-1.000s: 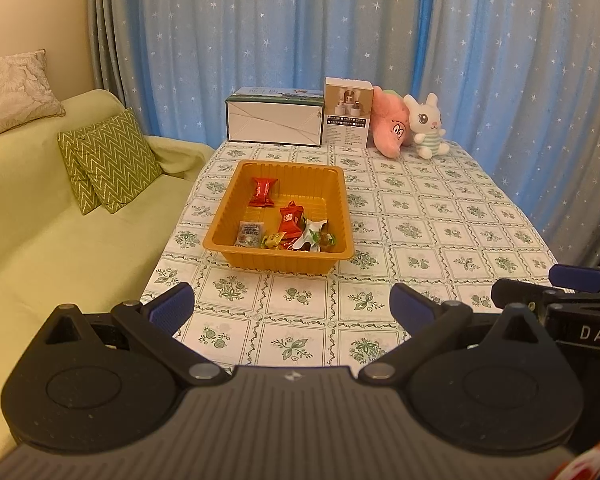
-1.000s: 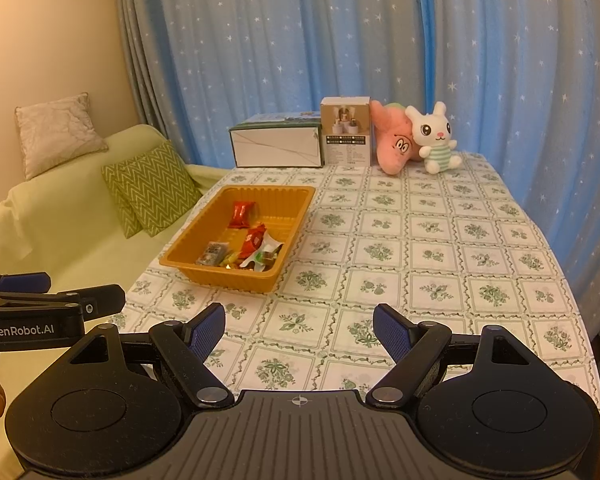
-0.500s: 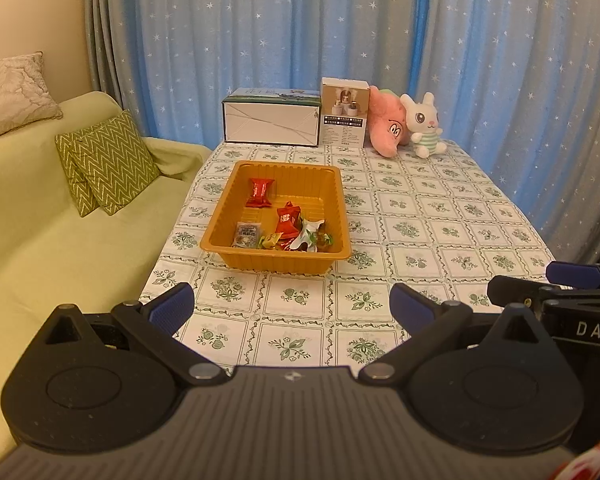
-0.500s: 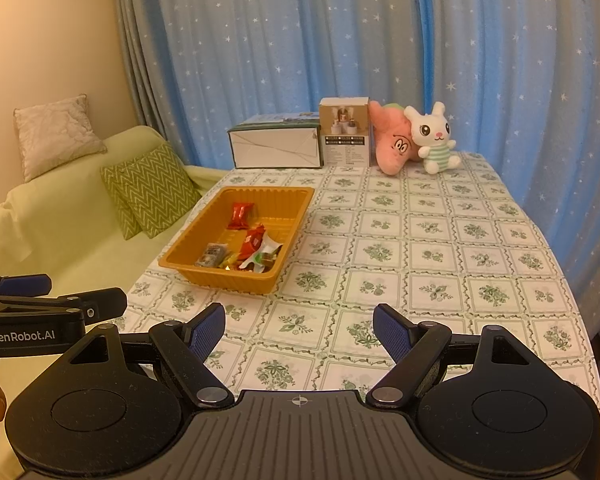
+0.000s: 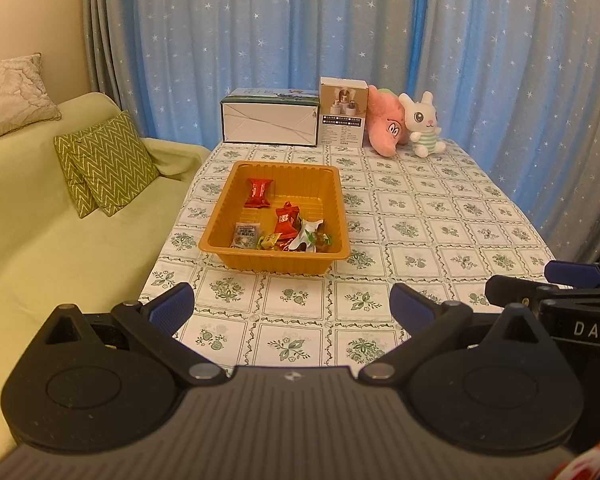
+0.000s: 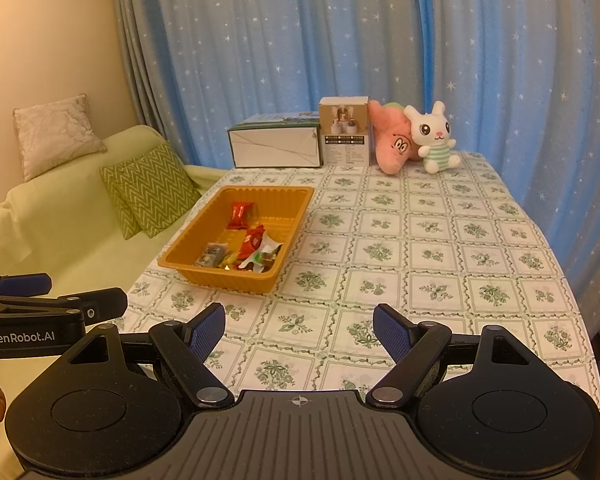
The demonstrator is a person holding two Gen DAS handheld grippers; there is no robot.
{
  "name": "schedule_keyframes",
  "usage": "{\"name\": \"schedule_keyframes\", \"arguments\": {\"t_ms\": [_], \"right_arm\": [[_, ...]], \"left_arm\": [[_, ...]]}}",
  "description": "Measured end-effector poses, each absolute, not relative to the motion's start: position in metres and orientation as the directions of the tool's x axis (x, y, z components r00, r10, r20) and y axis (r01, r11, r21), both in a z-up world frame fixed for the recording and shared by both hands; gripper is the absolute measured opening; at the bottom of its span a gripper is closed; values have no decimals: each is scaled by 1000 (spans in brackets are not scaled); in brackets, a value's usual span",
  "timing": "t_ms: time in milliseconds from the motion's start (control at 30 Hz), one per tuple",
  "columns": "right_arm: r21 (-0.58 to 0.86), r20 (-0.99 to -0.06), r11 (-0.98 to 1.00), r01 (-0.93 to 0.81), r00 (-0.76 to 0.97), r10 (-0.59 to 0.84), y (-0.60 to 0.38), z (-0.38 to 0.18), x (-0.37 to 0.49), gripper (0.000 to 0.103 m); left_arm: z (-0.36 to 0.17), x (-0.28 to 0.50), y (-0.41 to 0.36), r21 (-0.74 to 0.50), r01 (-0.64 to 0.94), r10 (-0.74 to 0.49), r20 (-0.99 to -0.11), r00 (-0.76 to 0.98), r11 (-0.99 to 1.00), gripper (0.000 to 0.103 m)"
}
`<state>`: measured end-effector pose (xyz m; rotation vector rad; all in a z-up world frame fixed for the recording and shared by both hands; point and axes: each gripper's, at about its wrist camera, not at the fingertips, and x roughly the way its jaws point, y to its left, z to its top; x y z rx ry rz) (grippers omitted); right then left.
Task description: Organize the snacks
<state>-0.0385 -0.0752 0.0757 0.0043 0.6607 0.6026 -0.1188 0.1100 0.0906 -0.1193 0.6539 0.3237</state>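
Both wrist views look forward and down from the table's [image 5: 440, 216] near end; both share the orange tray [image 6: 268, 280].

Warm dim indoor light, sharp, fisheye-curved edges

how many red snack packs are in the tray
2. One red pack lies alone toward the far end of the tray; the other stands in the pile at the near end. More may be hidden under that pile.
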Motion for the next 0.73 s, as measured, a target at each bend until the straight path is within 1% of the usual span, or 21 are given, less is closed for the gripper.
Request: {"name": "schedule_keyframes", "arguments": {"t_ms": [733], "right_arm": [[195, -576, 830, -522, 624, 528, -74, 75, -36, 81]], "left_arm": [[88, -117, 111, -11, -336, 260, -612, 747, 942, 103]]}}
